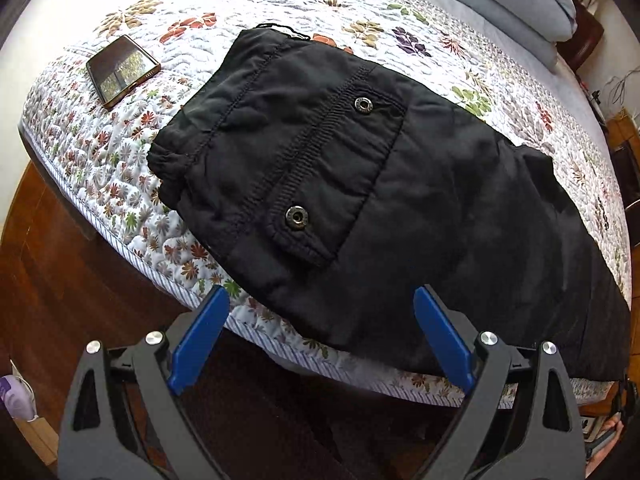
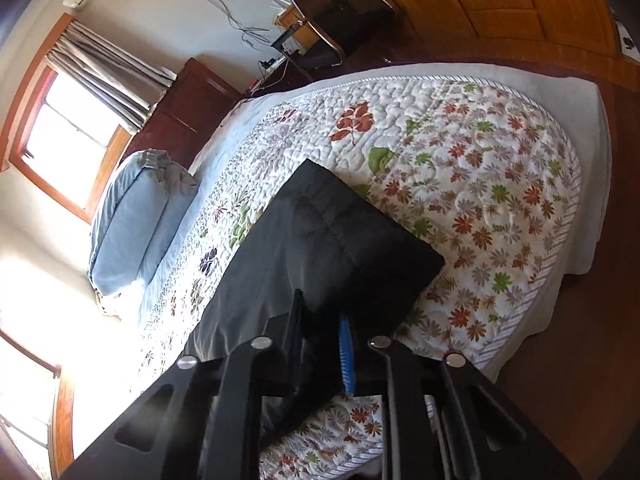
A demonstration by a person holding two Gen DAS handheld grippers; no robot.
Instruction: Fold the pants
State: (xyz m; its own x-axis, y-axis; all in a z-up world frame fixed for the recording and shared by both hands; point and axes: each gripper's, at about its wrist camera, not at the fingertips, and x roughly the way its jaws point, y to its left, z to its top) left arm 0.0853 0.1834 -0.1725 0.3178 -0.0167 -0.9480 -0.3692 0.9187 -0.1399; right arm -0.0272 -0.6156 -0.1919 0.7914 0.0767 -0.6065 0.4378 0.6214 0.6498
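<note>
The black pants [image 1: 360,184] are lying flat on the flowered quilt [image 1: 120,152] close to the near edge of the bed, waistband end off to the left with a bit of drawstring poking out on the far side, and the legs running off to the right. There's a back pocket flap facing up with two metal snaps [image 1: 297,216] on it. In the right wrist view the leg end [image 2: 340,240] looks like a doubled-over flat panel with a sharp corner pointing right. The left gripper [image 1: 320,340] hangs just off the near edge of the bed, blue pads spread wide, not touching the fabric. The right gripper [image 2: 320,344] is pinching black fabric of the pants, fingers pressed close together on it. A phone [image 1: 123,70] sits on the quilt to the far left of the waistband, well apart from it. A blue pillow [image 2: 132,220] lies at the head of the bed, and the wood floor [image 1: 60,280] shows below.
</note>
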